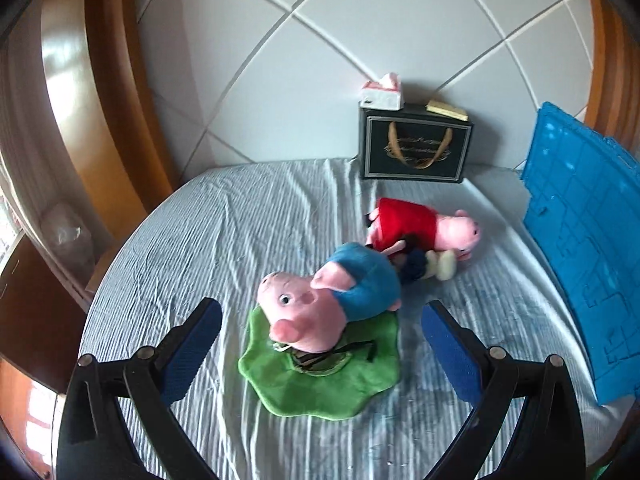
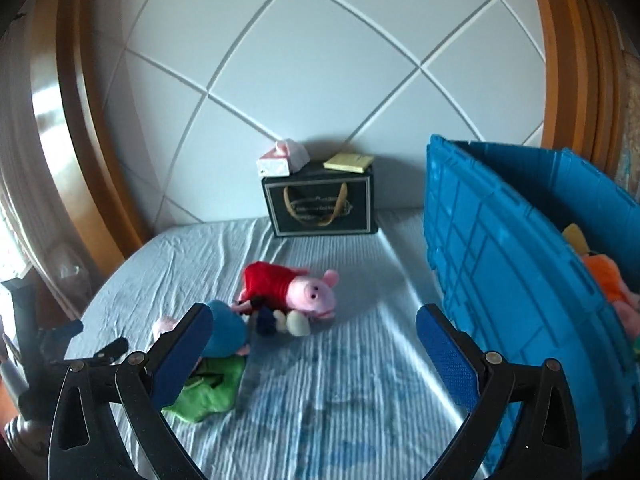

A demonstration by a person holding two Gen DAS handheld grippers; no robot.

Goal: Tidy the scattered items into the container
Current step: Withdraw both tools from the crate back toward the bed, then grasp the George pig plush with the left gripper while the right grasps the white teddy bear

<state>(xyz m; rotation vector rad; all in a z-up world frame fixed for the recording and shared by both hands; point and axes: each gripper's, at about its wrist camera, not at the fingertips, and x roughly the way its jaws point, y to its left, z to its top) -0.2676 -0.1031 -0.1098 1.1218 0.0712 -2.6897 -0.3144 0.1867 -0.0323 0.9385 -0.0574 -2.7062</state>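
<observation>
A pig plush in blue [image 1: 340,296] lies on a green plush pad [image 1: 320,376], between my left gripper's open fingers; the left gripper [image 1: 320,336] is empty. A pig plush in red [image 1: 424,228] lies just behind it, with a small dark and cream toy [image 1: 428,266] at its side. In the right wrist view the red pig [image 2: 296,290] lies mid-bed, the blue pig [image 2: 224,330] and green pad [image 2: 208,390] partly hidden by the left finger. My right gripper [image 2: 314,340] is open and empty. The blue crate [image 2: 520,280] stands at right and holds several plush toys [image 2: 608,280].
The striped bed sheet [image 2: 340,400] covers the surface. A black gift box [image 2: 320,204] stands against the white headboard, with a tissue box [image 2: 282,158] and a yellow pad [image 2: 348,161] on top. The other gripper's body [image 2: 48,344] shows at far left.
</observation>
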